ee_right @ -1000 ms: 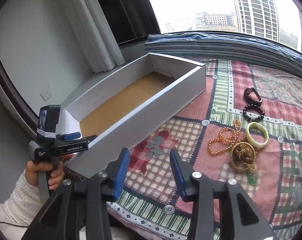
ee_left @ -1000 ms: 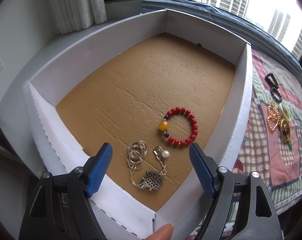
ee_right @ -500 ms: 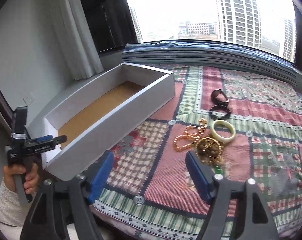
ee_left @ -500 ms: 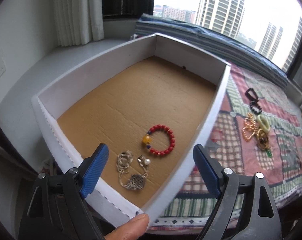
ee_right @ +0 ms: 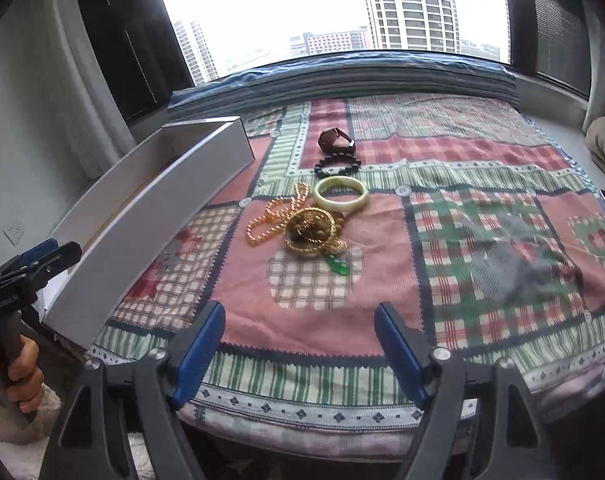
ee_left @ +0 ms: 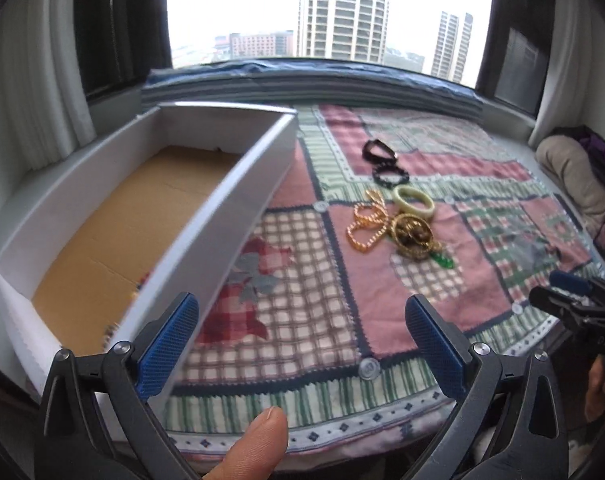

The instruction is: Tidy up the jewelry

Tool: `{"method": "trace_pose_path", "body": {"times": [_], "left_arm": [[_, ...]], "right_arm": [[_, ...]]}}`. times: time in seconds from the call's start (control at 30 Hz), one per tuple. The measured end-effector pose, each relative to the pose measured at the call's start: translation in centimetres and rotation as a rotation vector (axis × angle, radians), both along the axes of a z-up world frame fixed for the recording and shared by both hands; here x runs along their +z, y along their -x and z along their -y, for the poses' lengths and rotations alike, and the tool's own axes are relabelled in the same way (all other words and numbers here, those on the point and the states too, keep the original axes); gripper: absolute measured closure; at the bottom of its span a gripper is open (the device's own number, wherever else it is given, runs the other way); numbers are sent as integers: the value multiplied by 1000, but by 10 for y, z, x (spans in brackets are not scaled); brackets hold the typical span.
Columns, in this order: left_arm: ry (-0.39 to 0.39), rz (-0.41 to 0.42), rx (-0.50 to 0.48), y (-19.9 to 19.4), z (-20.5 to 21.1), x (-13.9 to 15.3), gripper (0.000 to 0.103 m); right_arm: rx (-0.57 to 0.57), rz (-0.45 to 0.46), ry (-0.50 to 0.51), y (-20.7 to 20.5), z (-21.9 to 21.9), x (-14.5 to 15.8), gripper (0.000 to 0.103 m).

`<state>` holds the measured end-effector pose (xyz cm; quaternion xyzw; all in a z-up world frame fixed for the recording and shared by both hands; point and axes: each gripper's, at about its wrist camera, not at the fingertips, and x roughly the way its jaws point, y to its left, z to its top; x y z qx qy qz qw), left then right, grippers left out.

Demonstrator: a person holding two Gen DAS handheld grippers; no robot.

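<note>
A white box [ee_left: 230, 208] with a cardboard floor stands at the left on the quilt; it also shows in the right wrist view [ee_right: 150, 216]. A pile of jewelry lies on the quilt: a gold chain [ee_right: 270, 216], a gold tangle with a green pendant [ee_right: 314, 232], a pale jade bangle [ee_right: 341, 193], a black bead bracelet [ee_right: 336, 164] and a dark bracelet [ee_right: 336, 140]. The pile shows in the left wrist view too [ee_left: 398, 220]. My left gripper [ee_left: 302, 344] is open and empty, near the box's front corner. My right gripper [ee_right: 300, 352] is open and empty, short of the pile.
A patchwork quilt [ee_right: 482, 208] covers the surface, its front edge just under both grippers. A folded blue blanket [ee_right: 342, 80] lies along the window at the back. A cushion [ee_left: 574, 168] sits at the far right. Curtains hang at the left.
The left gripper swung right, from over the box's inside to the quilt and pile. The right gripper opened wider and turned right toward the jewelry pile.
</note>
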<state>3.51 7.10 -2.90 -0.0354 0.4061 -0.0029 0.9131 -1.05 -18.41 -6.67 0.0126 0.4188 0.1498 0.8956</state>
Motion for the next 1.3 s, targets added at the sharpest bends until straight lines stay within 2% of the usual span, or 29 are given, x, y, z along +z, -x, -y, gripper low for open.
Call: {"method": "trace_pose_path", "body": {"times": [0.07,0.13,0.33,0.87,1.1,1.3], "left_arm": [[26,-34,-23,3,9,-9,0],[9,-63,-35,1,18,-14,0],[-2,-65,-58,-1,28,-13,1],[42,-14,-85,12,29,-3,1],[20,-21,-47,16,22,-6,1],[1,-8,5,23,8,-6,1]], "right_arm": [[-19,15,45,4,5,-2,25],[-34,30,85,7,7,-3,25],[-46,59,158,9,8,-4,25],[-8,48,166,14,-10,-5,25],[4,33,144,15,-13,-7,25],[-46,34,129,14,3,-6,25]]}}
